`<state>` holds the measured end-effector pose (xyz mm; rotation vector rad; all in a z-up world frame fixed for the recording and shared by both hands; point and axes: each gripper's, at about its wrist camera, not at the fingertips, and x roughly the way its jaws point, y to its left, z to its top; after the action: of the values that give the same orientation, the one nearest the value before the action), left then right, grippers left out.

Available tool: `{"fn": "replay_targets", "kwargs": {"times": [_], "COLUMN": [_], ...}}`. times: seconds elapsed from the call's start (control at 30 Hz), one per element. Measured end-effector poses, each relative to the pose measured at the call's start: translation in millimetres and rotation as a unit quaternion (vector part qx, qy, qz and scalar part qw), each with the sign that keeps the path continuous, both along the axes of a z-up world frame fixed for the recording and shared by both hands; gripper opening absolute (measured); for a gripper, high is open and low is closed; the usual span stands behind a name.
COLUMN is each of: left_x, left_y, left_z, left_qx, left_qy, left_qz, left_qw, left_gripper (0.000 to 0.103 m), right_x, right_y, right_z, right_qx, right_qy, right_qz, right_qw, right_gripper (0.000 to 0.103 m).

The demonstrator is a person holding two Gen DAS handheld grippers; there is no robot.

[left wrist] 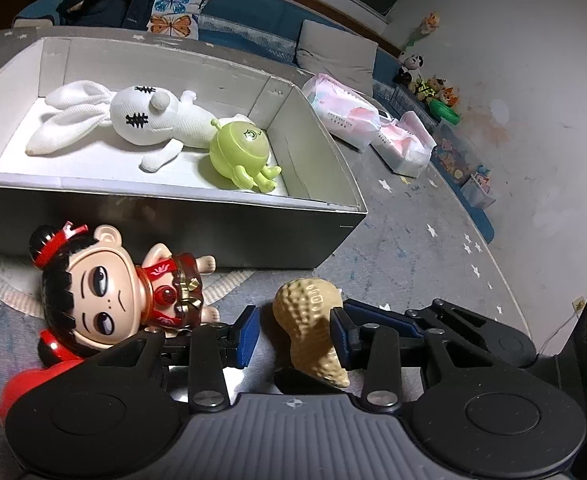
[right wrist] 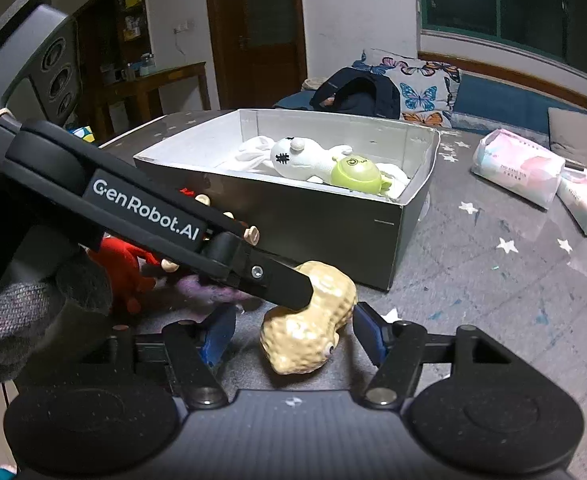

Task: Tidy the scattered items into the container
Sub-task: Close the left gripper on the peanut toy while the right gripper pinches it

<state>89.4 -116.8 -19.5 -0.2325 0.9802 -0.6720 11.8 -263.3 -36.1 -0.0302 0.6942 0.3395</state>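
A tan peanut toy [left wrist: 311, 328] lies on the grey star mat in front of the open box [left wrist: 325, 204]. My left gripper [left wrist: 293, 332] is open around it, the right pad touching its side. A red-and-black doll figurine [left wrist: 109, 300] lies just left of it. In the right wrist view the peanut [right wrist: 309, 328] sits between the open fingers of my right gripper [right wrist: 289, 332], and the left gripper's finger [right wrist: 277, 284] crosses over it. The box [right wrist: 397, 236] holds a white plush rabbit [left wrist: 145, 116] and a green round toy [left wrist: 239, 152].
Pink and white tissue packs [left wrist: 345, 112] lie on the mat right of the box. Small toys [left wrist: 433, 88] line the wall. A butterfly cushion [right wrist: 421, 88] and a dark backpack [right wrist: 357, 92] sit behind the box. A wooden desk [right wrist: 149, 88] stands far left.
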Motion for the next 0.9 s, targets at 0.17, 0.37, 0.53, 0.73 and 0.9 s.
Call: {"fn": "replay_targets", "kwargs": {"times": [0.17,0.37,0.53,0.73,0.9], "left_x": [3,4,0,-6,-13], "left_y": [-2,-4,-4,0,5], "left_z": [-3,-6,-5,2,22], "left_qx": [-0.001,-0.008,-0.006,-0.015,-0.024], "left_qy": [0.009,0.011,0.003,-0.002,-0.025], "left_qz": [0.004,0.006,0.007,0.009,0.016], "left_qw": [1.0,0.9999,1.0,0.9998,0.9993], "left_gripper": [0.041,0.041,0.041,0.04,0.04], "right_x": [4,4,3,-3,-7], "right_y": [-2,-3,-4,-2,0], "right_z": [-4,-8,-7,-2,14], "right_qx": [0.013,0.02,0.027,0.026,0.019], "right_qy": [0.013,0.019,0.022,0.016,-0.005], "right_qz": [-0.009,-0.017,-0.022,-0.02,-0.012], "right_qw": [1.0,0.999,0.999,0.999,1.0], "right_gripper": [0.054,0.049,0.046,0.046,0.046]}}
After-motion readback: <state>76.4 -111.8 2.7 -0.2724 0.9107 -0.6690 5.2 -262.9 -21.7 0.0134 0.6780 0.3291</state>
